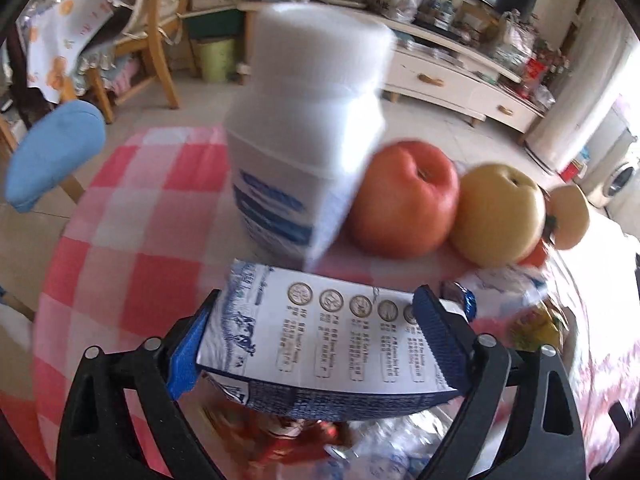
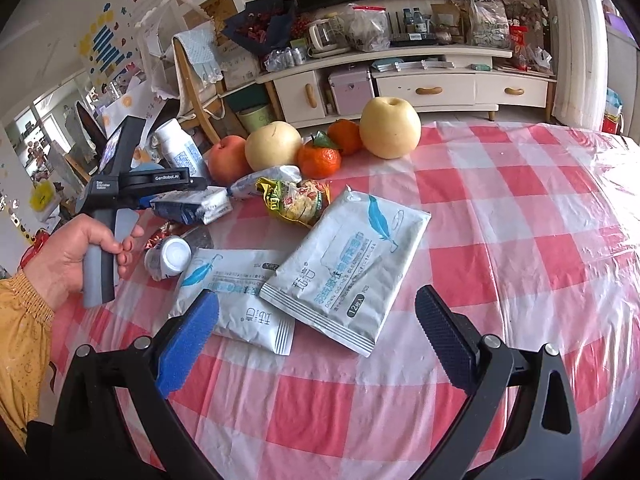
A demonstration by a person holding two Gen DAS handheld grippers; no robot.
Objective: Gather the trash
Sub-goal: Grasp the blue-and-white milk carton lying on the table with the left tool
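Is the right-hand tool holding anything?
No, the right gripper is open, its fingers hovering empty above the wipe packets.

a: the white bottle (image 1: 308, 120) in the left wrist view is smeared with blur; can you read its blue label?
b: no. the carton (image 1: 320, 344) in the left tool (image 1: 316, 336) hides the wrappers under it, and its small print is illegible.
a: in the right wrist view?
b: the upper wipes pack (image 2: 348, 268) covers part of the lower wipes pack (image 2: 236, 300); the sleeve (image 2: 20, 360) runs off the left edge.
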